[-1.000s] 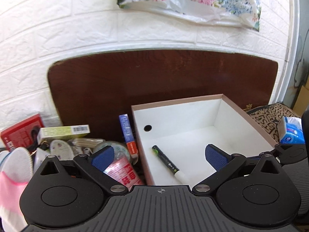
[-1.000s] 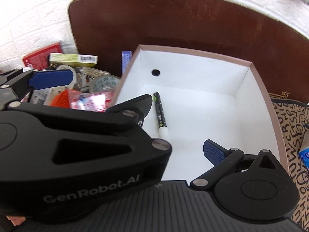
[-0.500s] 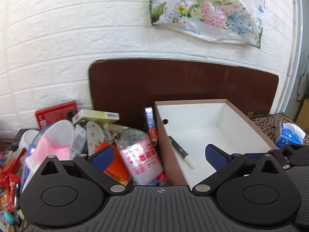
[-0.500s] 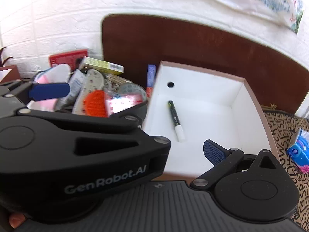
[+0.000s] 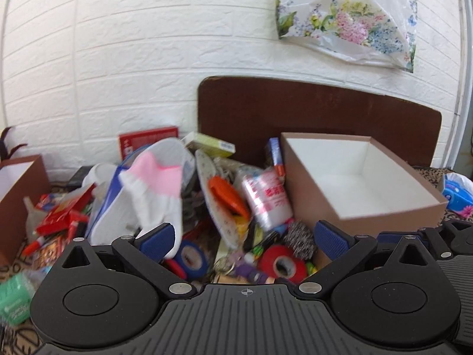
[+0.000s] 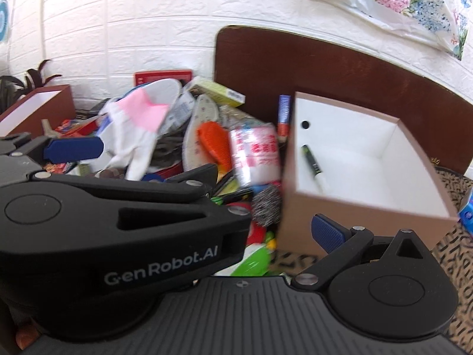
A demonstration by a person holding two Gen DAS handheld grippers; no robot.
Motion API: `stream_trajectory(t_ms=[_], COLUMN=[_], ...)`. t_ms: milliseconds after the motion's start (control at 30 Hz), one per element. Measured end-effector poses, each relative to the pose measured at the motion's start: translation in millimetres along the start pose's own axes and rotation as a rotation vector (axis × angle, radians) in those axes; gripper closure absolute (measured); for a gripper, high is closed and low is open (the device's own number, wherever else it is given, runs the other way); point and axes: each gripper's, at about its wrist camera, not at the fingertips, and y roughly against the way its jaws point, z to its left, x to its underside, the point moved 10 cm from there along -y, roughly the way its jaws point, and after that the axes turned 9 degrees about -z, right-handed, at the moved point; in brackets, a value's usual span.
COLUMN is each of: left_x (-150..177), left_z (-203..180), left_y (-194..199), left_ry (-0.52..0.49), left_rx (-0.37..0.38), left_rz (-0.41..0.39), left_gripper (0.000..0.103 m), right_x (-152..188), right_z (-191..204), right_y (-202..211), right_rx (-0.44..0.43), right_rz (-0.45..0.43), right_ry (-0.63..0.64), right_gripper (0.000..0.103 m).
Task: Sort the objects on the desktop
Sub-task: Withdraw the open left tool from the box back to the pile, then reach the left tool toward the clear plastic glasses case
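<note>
While both tools hover empty over the counter, the left gripper (image 5: 242,233) has its fingers spread wide above a jumbled heap. At its 12 o'clock lies a clear plastic roll (image 5: 266,201); a red tape roll (image 5: 280,263) sits nearer. At 2 o'clock stands the brown box (image 5: 310,183), holding one black marker (image 6: 312,164). The right gripper (image 6: 224,204) seems open too, though its left finger is hidden. Best next: pick one loose top item, descend straight, close gently.

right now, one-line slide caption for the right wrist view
Open right gripper faces a white-lined box holding one marker, beside a heap of clutter.
</note>
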Motion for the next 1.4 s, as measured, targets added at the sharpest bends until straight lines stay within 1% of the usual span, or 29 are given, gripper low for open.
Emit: stream_trajectory(t_ms=[133,267,333,433,500,700,800,967,1100,1233,1400], left_x=[26,46,57,76,85,111,114,110,120,122,116], left_z=[21,37,44,51,53,64,68,79,94,107,123], left_y=[12,21,27,34,37,33,28,23,20,21,19], left_ry=[0.029,0.017,0.036,0.053,0.048,0.052,0.062,0.056,0.086,0.094,0.071], left_rx=[-0.026,-0.050,-0.060,-0.085,-0.084,-0.087,-0.074,-0.065,-0.064,-0.079,-0.109], left_rz=[0.045,0.069,0.080,0.093,0.096,0.148,0.165,0.158,0.187,0.197,0.193], left_gripper=[0.000,0.000,0.000,0.000,0.000,0.000,0.000,0.000,0.000,0.000,0.004], right_x=[21,40,48,62,71,94,96,91,95,97,92], right_z=[21,38,47,61,68,84,87,81,80,88,103], right_y=[7,14,18,19,19,11,5,0,-6,-12,-20], right_rx=[-0.014,-0.066,-0.092,-0.079,-0.074,-0.112,-0.127,-0.146,-0.176,-0.210,-0.255], right_rz=[-0.001,0.005,0.000,-0.005,-0.007,0.023,0.029,0.005,0.013,0.012,0.003], right_ry=[-0.013,-0.051,-0.061,-0.033,-0.019,-0.024,-0.017,-0.056,-0.072,-0.085,-0.068], right_gripper=[0.001,0.001,0.001,0.001,0.001,0.001,0.001,0.001,0.002,0.008,0.015])
